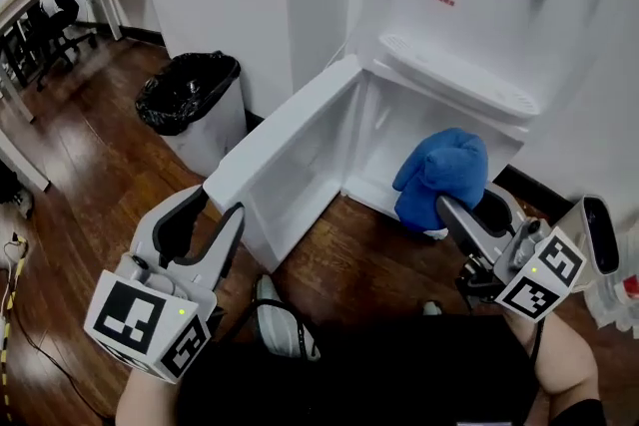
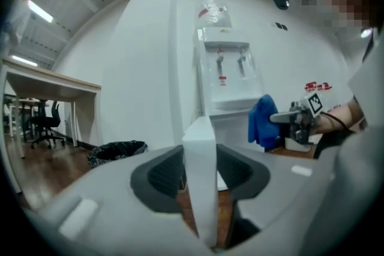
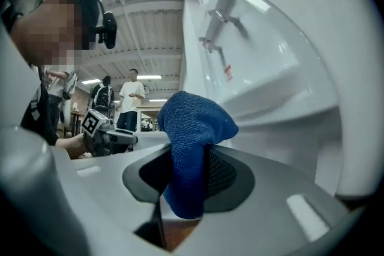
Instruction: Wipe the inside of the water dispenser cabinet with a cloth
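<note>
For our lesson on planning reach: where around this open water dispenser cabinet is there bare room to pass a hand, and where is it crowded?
Bare: floor between trash bin and open door; the cabinet, its door-side half. Crowded: its other half, where the right gripper holds the blue cloth. The left gripper clamps the door's edge.

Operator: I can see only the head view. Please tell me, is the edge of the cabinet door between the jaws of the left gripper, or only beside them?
Observer: Between them. In the left gripper view the cabinet door stands edge-on between the pads of the left gripper, which touch it on both sides.
Operator: And the right side, is it really clamped?
Observer: Yes, the right gripper view shows the right gripper shut on the blue cloth.
Operator: Is somebody else in the room?
Observer: Yes, in the background: a person in a white top and a second person beside, in the right gripper view only.
</note>
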A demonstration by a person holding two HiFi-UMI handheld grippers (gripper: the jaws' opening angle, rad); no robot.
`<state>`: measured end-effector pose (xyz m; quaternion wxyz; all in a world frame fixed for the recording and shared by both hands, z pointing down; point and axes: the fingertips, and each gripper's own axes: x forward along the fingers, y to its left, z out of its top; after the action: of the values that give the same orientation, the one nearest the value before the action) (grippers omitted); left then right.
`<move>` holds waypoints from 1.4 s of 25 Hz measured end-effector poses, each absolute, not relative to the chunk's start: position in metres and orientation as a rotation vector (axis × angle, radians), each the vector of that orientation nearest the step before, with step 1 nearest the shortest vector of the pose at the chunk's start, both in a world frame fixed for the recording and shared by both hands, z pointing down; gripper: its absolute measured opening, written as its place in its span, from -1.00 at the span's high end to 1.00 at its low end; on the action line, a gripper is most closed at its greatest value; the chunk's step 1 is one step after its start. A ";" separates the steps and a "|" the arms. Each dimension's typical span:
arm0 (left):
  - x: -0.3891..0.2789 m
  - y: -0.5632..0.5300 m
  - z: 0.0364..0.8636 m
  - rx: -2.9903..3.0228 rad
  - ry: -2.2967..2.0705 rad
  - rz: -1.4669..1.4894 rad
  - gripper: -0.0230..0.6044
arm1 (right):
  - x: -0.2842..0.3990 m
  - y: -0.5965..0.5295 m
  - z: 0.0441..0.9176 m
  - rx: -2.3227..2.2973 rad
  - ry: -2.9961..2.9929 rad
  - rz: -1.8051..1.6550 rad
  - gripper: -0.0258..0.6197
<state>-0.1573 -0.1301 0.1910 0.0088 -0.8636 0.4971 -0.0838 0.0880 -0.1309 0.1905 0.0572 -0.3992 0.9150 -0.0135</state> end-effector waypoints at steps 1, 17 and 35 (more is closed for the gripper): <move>-0.154 -0.127 0.191 -2.670 1.551 -0.247 0.37 | 0.082 -0.132 0.171 -1.220 2.754 0.059 0.52; -0.143 -0.120 0.195 -2.669 1.391 -0.132 0.34 | -0.054 -0.281 0.119 -1.948 2.749 0.976 0.53; -0.154 -0.127 0.207 -2.707 1.302 -0.108 0.29 | -0.161 -0.083 0.133 -0.529 3.040 -0.132 0.54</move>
<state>-0.1540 -0.1274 0.2067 0.0680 -0.8985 0.4321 -0.0360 -0.1605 -0.0833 0.1326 0.0267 -0.1713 0.9839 -0.0427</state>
